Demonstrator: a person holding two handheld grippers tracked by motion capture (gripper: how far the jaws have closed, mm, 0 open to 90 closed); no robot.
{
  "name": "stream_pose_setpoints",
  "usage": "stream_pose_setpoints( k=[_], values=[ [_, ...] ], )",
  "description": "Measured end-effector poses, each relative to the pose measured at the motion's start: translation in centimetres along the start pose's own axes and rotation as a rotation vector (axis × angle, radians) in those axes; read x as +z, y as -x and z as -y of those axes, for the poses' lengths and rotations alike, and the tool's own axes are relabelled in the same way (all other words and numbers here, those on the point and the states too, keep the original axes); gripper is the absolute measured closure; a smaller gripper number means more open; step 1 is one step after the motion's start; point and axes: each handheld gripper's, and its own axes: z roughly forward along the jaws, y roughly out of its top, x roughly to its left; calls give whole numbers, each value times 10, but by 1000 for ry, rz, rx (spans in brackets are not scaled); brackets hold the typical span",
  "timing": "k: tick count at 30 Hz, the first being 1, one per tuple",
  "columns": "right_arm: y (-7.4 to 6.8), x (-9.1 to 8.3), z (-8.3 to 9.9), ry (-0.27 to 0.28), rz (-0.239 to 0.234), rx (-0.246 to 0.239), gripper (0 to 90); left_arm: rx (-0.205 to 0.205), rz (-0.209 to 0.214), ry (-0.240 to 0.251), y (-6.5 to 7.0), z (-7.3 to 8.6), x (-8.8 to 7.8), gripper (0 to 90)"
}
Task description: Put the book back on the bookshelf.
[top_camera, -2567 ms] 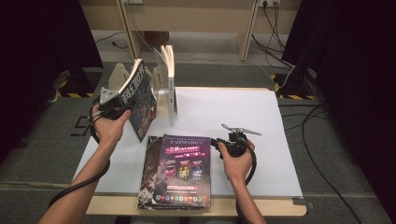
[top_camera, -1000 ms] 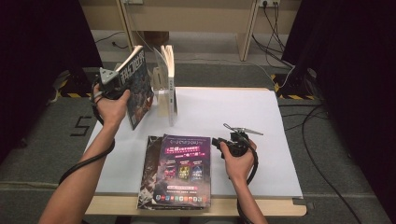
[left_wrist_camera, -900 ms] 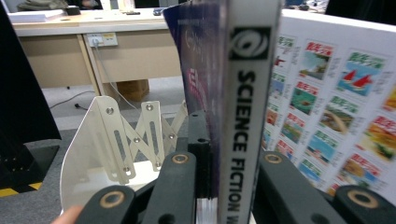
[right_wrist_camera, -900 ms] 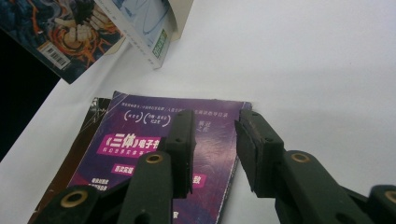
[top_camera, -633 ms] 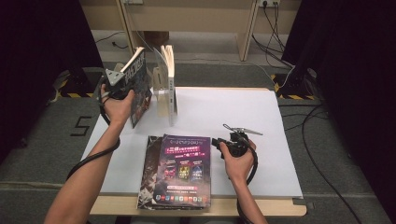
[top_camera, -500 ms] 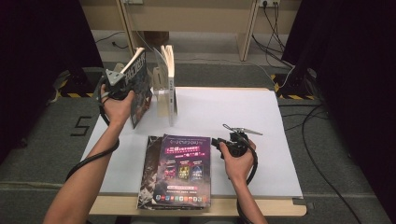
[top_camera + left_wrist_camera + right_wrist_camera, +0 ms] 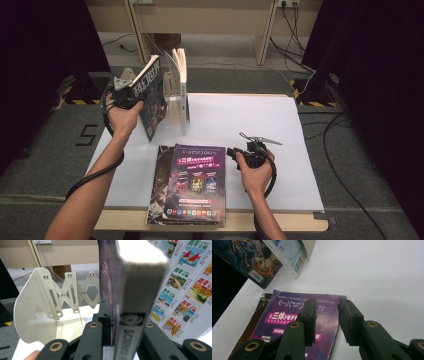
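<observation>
My left gripper [image 7: 136, 95] is shut on a thick dark paperback [image 7: 151, 97] and holds it tilted on edge just left of a white folding book rack [image 7: 175, 107]. In the left gripper view the paperback [image 7: 130, 302] stands between my jaws, spine toward the camera, and the jaws have just been opening slightly. The rack's end plate [image 7: 50, 312] is on the left, and an upright magazine [image 7: 190, 277] with many small covers on the right. My right gripper [image 7: 232, 151] is open and hovers over the right edge of a purple magazine [image 7: 197, 180], with nothing between its fingers [image 7: 309, 315].
The purple magazine [image 7: 287, 315] lies on a darker one [image 7: 159, 185] near the table's wooden front edge [image 7: 210, 222]. Upright books [image 7: 180, 70] stand in the rack at the back left. The white tabletop [image 7: 250, 120] stretches to the right. Cables [image 7: 345, 145] trail on the carpet.
My left hand has brought the dark paperback up and closer to the rack, more upright than before. The right hand and the magazines have stayed where they were.
</observation>
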Motion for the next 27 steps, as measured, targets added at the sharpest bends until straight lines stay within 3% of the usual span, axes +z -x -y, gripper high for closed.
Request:
stream_pose_setpoints(
  k=[13,17,22,27],
  values=[
    [1,0,0,-5,1,7,668,-52,8,-20,-2,-13,9,720],
    [1,1,0,-9,-1,12,667,-40,13,-44,-2,-17,8,753],
    [1,1,0,-13,0,15,666,29,41,-113,-2,-23,8,815],
    [1,1,0,-11,0,10,667,46,50,-83,-2,-22,8,820]
  ],
)
